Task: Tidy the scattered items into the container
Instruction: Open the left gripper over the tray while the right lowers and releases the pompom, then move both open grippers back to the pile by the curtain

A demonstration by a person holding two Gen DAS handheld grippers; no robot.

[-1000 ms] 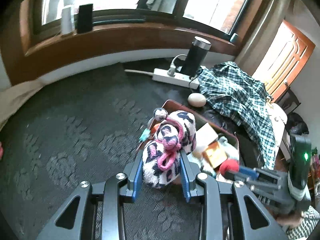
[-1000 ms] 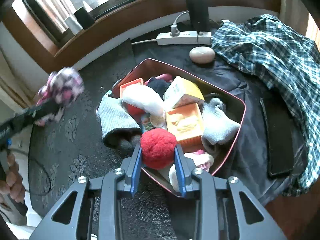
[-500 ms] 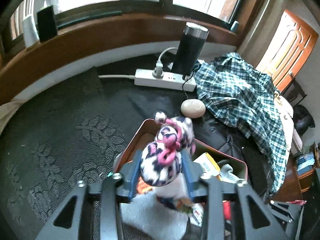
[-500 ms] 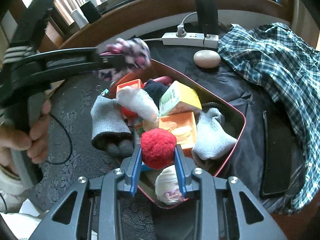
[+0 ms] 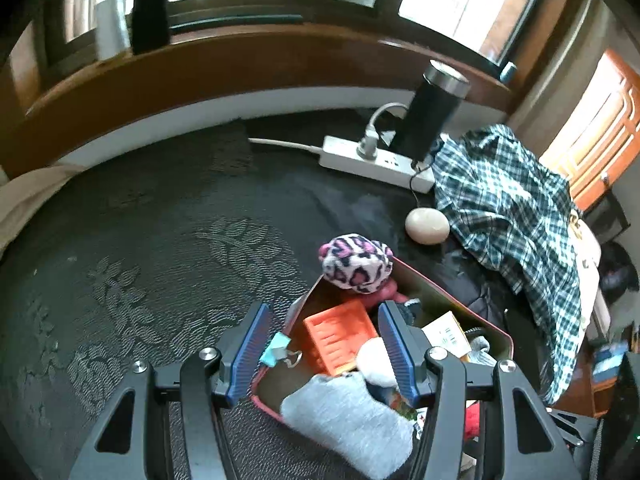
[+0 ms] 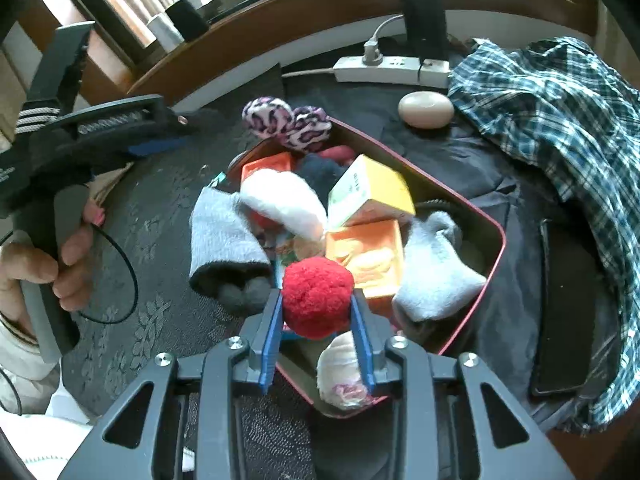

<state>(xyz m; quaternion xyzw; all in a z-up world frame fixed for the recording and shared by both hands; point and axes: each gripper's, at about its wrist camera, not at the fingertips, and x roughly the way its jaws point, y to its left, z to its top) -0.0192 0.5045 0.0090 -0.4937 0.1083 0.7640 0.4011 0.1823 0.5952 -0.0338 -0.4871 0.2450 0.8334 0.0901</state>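
Observation:
A red-rimmed container [image 6: 491,227] holds socks, boxes and other small items. A pink leopard-print sock bundle [image 5: 356,262] lies on the container's far corner; it also shows in the right wrist view [image 6: 286,122]. My left gripper [image 5: 322,354] is open and empty, above the container's near end [image 5: 267,396]; it appears at the left of the right wrist view [image 6: 154,146]. My right gripper [image 6: 316,322] is shut on a red pompom ball [image 6: 317,298], held over the container's near edge.
A grey sock [image 6: 226,236] hangs over the container's left rim. A beige oval object [image 6: 426,109], a white power strip [image 6: 390,70], a black flask [image 6: 422,8] and a plaid shirt [image 6: 560,120] lie behind and right. A dark phone [image 6: 562,312] lies right.
My left gripper carried the leopard sock bundle over the container, opened and let it go onto the far corner. My right gripper stayed shut on the red ball, moving slightly forward.

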